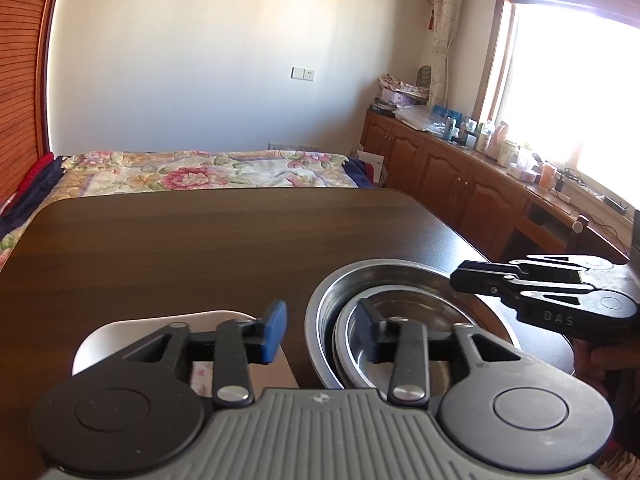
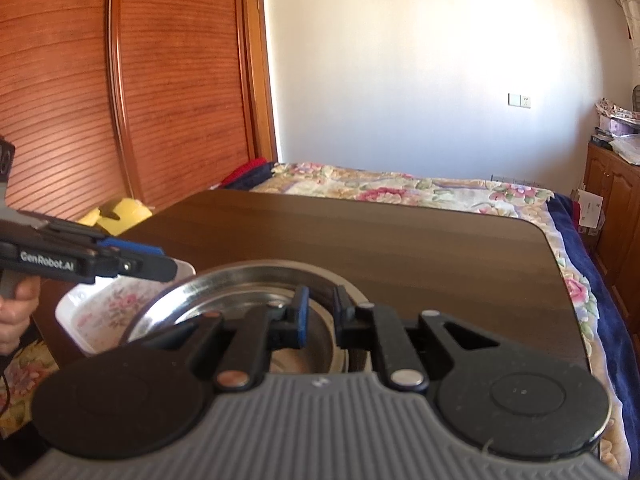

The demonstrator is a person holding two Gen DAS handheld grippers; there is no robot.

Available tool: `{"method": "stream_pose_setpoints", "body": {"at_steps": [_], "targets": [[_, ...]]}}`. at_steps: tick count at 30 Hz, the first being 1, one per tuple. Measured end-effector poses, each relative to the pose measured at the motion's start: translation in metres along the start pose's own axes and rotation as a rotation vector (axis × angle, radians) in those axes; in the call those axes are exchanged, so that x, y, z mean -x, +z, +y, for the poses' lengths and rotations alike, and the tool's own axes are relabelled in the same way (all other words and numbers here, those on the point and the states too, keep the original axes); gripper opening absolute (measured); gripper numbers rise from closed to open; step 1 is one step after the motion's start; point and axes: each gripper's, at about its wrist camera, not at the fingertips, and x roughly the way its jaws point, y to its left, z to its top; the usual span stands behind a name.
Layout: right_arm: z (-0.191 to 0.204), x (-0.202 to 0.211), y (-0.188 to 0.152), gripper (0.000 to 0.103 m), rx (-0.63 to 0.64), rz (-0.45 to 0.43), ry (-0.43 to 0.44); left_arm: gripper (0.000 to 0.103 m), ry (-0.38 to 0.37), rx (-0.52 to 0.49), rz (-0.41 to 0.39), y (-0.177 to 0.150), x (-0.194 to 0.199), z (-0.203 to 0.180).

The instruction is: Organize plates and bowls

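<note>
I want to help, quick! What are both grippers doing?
Left gripper: open, holding nothing.
Right gripper: closed on the large steel bowl.

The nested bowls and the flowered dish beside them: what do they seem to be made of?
Nested bowls: probably stainless steel, polished; silvery, with bright mirror-like reflections. Flowered dish: likely glazed ceramic, possibly melamine; smooth white rim, printed pink flowers.

The two nested bowls (image 1: 400,280) are shiny polished metal. The table (image 1: 200,240) has a smooth dark wood-grain top with a dull sheen. The tray (image 2: 104,312) looks like glossy white plastic (printed with flowers). The bedspread (image 1: 200,172) is soft flowered cloth.
</note>
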Motion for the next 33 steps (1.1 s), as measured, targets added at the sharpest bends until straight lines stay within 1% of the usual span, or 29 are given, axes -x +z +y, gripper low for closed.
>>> {"method": "stream_pose_setpoints", "body": {"at_steps": [2, 4, 6, 8, 10, 12, 14, 15, 17, 19, 22, 27, 33], "targets": [[0.001, 0.003, -0.002, 0.013, -0.002, -0.018, -0.009, 0.050, 0.013, -0.001, -0.010, -0.003, 0.000, -0.002], [0.001, 0.005, -0.004, 0.014, -0.004, -0.033, -0.019, 0.054, 0.019, -0.003, -0.013, -0.008, 0.000, -0.005], [0.000, 0.006, -0.006, 0.018, -0.012, -0.044, -0.028, 0.067, 0.023, -0.004, -0.018, -0.009, -0.001, -0.005], [-0.002, 0.008, -0.009, 0.034, -0.027, -0.051, -0.030, 0.075, 0.032, -0.008, -0.024, -0.011, -0.002, -0.007], [-0.003, 0.009, -0.011, 0.042, -0.042, -0.061, -0.037, 0.081, 0.039, -0.013, -0.028, -0.012, -0.002, -0.009], [-0.003, 0.011, -0.014, 0.051, -0.050, -0.069, -0.045, 0.093, 0.049, -0.012, -0.041, -0.014, -0.001, -0.010], [-0.002, 0.012, -0.018, 0.068, -0.054, -0.081, -0.059, 0.098, 0.056, -0.009, -0.055, -0.015, 0.000, -0.011], [-0.002, 0.012, -0.020, 0.073, -0.058, -0.086, -0.065, 0.101, 0.061, -0.008, -0.060, -0.016, 0.001, -0.014], [-0.002, 0.013, -0.024, 0.093, -0.065, -0.097, -0.070, 0.102, 0.069, -0.009, -0.064, -0.019, 0.001, -0.015], [-0.001, 0.012, -0.027, 0.099, -0.067, -0.106, -0.072, 0.102, 0.070, -0.013, -0.062, -0.021, 0.000, -0.016], [-0.001, 0.010, -0.031, 0.103, -0.076, -0.110, -0.083, 0.102, 0.076, -0.015, -0.057, -0.027, -0.002, -0.018], [-0.003, 0.008, -0.039, 0.103, -0.104, -0.106, -0.095, 0.102, 0.070, -0.006, -0.052, -0.032, -0.004, -0.015], [-0.005, 0.006, -0.043, 0.103, -0.121, -0.105, -0.085, 0.102, 0.052, -0.009, -0.048, -0.035, -0.005, -0.017]]}}
